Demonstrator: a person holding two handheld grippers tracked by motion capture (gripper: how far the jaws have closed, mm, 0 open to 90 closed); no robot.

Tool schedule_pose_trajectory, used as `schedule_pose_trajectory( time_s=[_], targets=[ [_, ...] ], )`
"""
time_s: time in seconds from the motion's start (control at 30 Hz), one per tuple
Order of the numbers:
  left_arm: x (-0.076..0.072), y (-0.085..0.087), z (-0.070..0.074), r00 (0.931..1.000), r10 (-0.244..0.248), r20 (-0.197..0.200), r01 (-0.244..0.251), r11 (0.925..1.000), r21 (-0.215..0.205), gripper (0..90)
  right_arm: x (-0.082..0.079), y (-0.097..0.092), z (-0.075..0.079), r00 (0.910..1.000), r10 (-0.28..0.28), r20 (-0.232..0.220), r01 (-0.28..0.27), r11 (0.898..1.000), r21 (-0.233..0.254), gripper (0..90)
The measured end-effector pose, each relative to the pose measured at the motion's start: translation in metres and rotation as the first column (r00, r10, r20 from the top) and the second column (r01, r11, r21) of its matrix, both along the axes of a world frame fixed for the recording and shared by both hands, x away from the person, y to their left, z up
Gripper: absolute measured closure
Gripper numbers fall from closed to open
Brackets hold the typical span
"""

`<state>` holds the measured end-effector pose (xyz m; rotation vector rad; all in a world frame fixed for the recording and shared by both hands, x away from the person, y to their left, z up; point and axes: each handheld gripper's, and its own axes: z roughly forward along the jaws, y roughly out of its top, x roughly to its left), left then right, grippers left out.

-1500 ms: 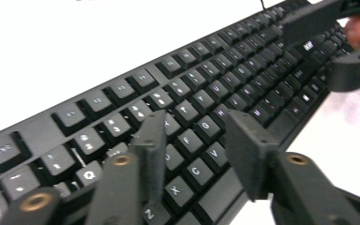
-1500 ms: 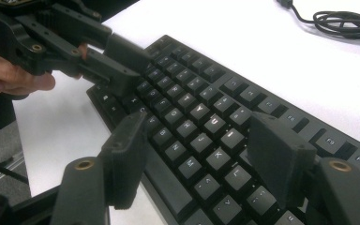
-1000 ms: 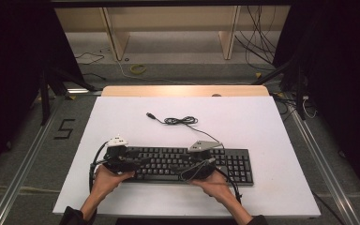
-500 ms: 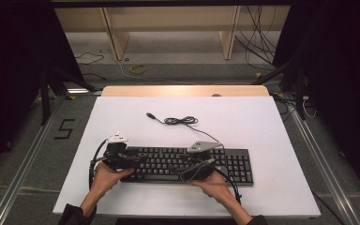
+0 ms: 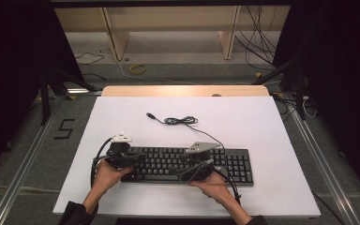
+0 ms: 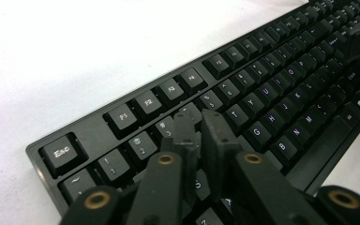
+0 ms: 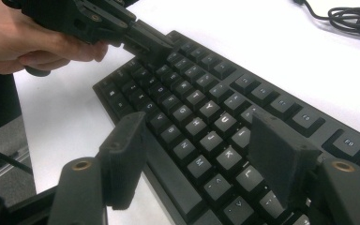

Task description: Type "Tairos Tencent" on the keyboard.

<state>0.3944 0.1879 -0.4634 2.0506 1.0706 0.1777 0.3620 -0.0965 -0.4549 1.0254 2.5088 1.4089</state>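
A black keyboard (image 5: 225, 161) lies across the near half of the white table, and its cable (image 5: 183, 121) coils behind it and ends in a USB plug (image 5: 149, 114). My left gripper (image 5: 139, 156) is shut, with nothing between its jaws. Its tips rest over the number row near the 3 and 4 keys (image 6: 199, 123). My right gripper (image 5: 193, 169) stands open above the keyboard's (image 7: 201, 105) front edge. Its two fingers (image 7: 122, 154) straddle the home-row keys around J, K and L. The left gripper (image 7: 146, 43) also appears at the far end of the keys in the right gripper view.
The white table top (image 5: 262, 117) has bare room behind and to the right of the keyboard. A wooden strip (image 5: 183, 90) edges the far side. Beyond it are shelf legs and loose floor cables (image 5: 258, 42). Metal rails (image 5: 23, 159) run along both sides.
Both hands stay over the keyboard. The left gripper's tips shift only slightly along the top rows, and the right gripper holds nearly still.
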Motion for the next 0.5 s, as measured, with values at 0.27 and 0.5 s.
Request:
schedule_pose_trajectory(
  time_s=[0.27,0.5],
  targets=[
    [0.0036,-0.0062,-0.0048,0.9998,-0.018,-0.006,0.018,0.9997,0.018,89.3,-0.0001,0.0003,-0.0003,1.0,0.001,-0.001,-0.001,1.0,-0.002,38.1],
    [0.0051,-0.0104,-0.0079,0.9996,-0.021,-0.017,0.022,0.9992,0.034,89.3,-0.0001,0.0007,-0.0008,1.0,0.003,0.002,-0.003,1.0,-0.004,38.2]
  ],
)
